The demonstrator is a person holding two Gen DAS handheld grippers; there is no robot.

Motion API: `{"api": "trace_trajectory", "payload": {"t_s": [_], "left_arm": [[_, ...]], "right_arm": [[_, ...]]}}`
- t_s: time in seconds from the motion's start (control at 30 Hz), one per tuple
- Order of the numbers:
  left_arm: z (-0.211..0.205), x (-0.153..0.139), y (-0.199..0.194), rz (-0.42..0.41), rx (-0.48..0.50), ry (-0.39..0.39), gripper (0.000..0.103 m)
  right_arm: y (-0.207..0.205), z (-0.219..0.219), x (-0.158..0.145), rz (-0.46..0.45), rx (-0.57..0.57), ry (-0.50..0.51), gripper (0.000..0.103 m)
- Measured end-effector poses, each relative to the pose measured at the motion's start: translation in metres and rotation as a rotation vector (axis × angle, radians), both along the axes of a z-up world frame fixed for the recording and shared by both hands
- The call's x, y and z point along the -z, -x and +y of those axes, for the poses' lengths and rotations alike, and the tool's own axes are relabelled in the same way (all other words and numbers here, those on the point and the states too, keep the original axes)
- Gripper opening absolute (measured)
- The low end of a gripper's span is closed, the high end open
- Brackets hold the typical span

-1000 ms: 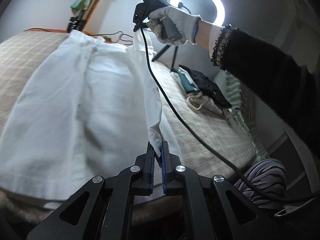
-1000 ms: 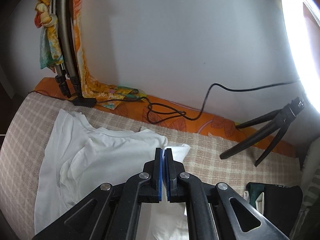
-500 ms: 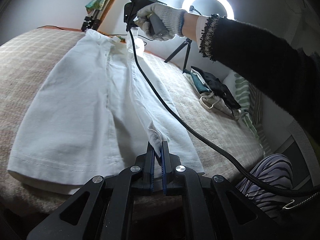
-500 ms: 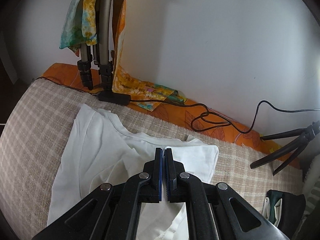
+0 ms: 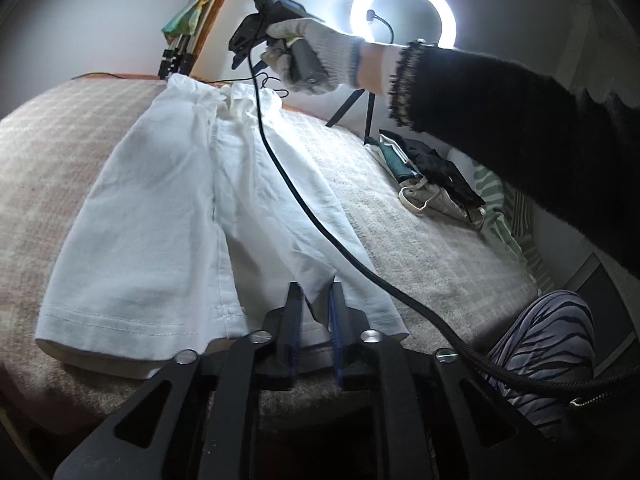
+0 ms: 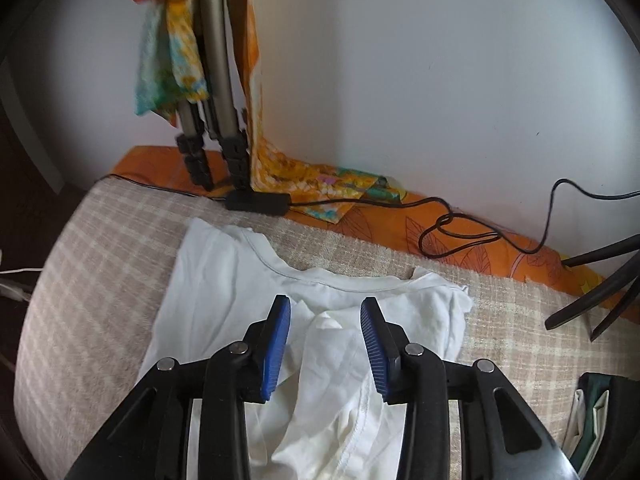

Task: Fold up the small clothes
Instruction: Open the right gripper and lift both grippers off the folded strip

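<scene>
One checked beige blanket (image 5: 420, 240) covers the bed. One white T-shirt (image 5: 160, 208) lies flat on it, one side folded over along its length, neckline at 12 o'clock. One pile of folded clothes (image 5: 432, 176) sits at 3 o'clock, well apart. One ring light (image 5: 402, 12) glows at 1 o'clock. One gloved right hand (image 5: 316, 56) holds the right gripper (image 6: 325, 322) above the collar, pointing steeply down. Its jaws have just been opening; shirt below, nothing gripped. The left gripper (image 5: 314, 310) jaws have just been opening around the hem fold, pads clear.
</scene>
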State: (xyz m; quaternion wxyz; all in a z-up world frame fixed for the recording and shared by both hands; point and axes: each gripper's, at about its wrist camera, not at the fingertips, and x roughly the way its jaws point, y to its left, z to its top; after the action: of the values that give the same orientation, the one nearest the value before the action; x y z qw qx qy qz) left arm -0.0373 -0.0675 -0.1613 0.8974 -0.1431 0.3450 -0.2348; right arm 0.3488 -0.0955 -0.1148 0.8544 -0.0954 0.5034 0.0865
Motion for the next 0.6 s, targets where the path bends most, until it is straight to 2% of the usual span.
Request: {"api": "trace_trajectory", "payload": {"t_s": [0.07, 0.1, 0.33, 0.53, 0.6], "left_arm": [[-0.001, -0.002, 0.002, 0.005, -0.002, 0.003, 0.039], [-0.001, -0.002, 0.002, 0.008, -0.004, 0.005, 0.040], [0.004, 0.000, 0.001, 0.036, -0.027, 0.023, 0.040], [0.008, 0.005, -0.001, 0.073, -0.040, 0.054, 0.037], [0.008, 0.004, 0.002, 0.063, -0.033, 0.042, 0.027]], "right_arm": [[0.013, -0.002, -0.007, 0.010, -0.037, 0.012, 0.038], [0.021, -0.001, -0.008, 0.026, -0.057, 0.017, 0.038], [0.068, -0.002, 0.017, 0.160, -0.130, 0.040, 0.038], [0.119, -0.015, 0.020, 0.196, -0.162, -0.048, 0.038], [0.137, -0.020, 0.015, 0.188, -0.177, -0.065, 0.038]]}}
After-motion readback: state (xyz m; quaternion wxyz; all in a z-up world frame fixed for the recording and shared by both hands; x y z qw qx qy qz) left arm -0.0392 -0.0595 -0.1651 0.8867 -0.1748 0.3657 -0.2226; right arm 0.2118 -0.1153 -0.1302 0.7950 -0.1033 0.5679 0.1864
